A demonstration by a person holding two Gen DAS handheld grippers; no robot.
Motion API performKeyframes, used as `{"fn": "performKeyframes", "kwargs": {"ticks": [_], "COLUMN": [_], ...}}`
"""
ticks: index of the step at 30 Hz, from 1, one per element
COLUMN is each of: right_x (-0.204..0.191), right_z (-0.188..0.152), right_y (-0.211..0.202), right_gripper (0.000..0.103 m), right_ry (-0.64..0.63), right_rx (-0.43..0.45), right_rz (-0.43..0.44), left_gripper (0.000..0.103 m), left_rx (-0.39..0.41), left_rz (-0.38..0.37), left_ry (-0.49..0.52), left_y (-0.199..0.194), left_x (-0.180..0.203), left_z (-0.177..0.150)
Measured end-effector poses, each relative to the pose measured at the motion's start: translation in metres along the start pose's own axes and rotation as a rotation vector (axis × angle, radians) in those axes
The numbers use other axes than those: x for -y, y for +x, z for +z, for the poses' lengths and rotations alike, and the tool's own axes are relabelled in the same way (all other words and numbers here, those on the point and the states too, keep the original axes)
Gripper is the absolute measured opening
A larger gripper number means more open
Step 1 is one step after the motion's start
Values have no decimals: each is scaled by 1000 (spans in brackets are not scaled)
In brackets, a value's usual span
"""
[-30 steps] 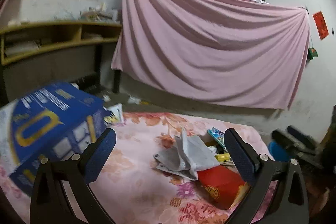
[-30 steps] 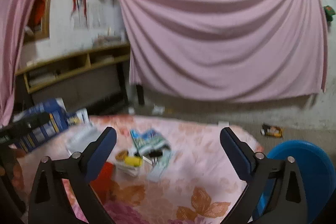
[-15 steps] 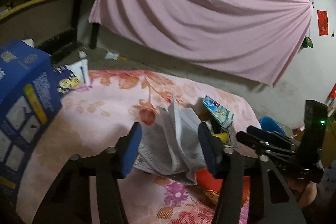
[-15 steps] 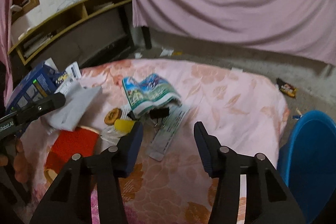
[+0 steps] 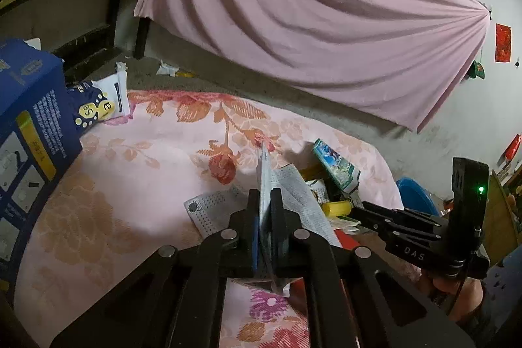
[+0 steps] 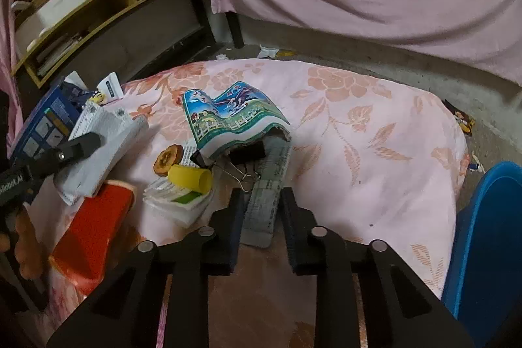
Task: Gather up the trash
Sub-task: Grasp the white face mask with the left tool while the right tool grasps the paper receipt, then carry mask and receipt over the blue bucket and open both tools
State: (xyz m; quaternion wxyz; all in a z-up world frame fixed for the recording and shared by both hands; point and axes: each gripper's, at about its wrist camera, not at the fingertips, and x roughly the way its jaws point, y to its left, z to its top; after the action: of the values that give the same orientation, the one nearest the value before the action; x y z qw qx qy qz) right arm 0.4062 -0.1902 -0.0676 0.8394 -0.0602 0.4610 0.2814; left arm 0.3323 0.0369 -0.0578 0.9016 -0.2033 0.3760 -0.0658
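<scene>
Left gripper, wide before, now pinches the crumpled grey-white paper sheet; right gripper has narrowed, straddling the flat grey strip, not yet clamped.

You are facing a large pink sheet draped across the far wall. Left of the sheet stands a yellow-edged wooden shelf unit with papers piled on top and in its compartments. Right of the sheet, the pale wall carries a red paper and small pictures. Below the sheet runs a bare grey concrete floor with scattered scraps. The light is dim and indoor.
</scene>
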Motion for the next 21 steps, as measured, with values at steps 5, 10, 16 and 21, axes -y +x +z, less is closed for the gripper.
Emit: {"fn": "performKeyframes", "kwargs": {"ticks": [5, 10, 16, 21], "right_x": [5, 14, 14, 8], "right_z": [-6, -16, -28, -34], "right_y": [-13, -31, -70, -121], "right_gripper": [14, 14, 14, 14], "right_ry": [-32, -44, -73, -77], "right_rx": [24, 67, 246, 500], "right_rz": [-36, -80, -48, -63], "left_gripper": [2, 2, 2, 2], "left_rx": [32, 101, 212, 319], "left_rz": [8, 22, 11, -31], "left_ry": [12, 57, 133, 193], "left_y": [-10, -26, -48, -66], "left_x": [8, 24, 56, 88], "left_z": [-1, -1, -2, -3]}}
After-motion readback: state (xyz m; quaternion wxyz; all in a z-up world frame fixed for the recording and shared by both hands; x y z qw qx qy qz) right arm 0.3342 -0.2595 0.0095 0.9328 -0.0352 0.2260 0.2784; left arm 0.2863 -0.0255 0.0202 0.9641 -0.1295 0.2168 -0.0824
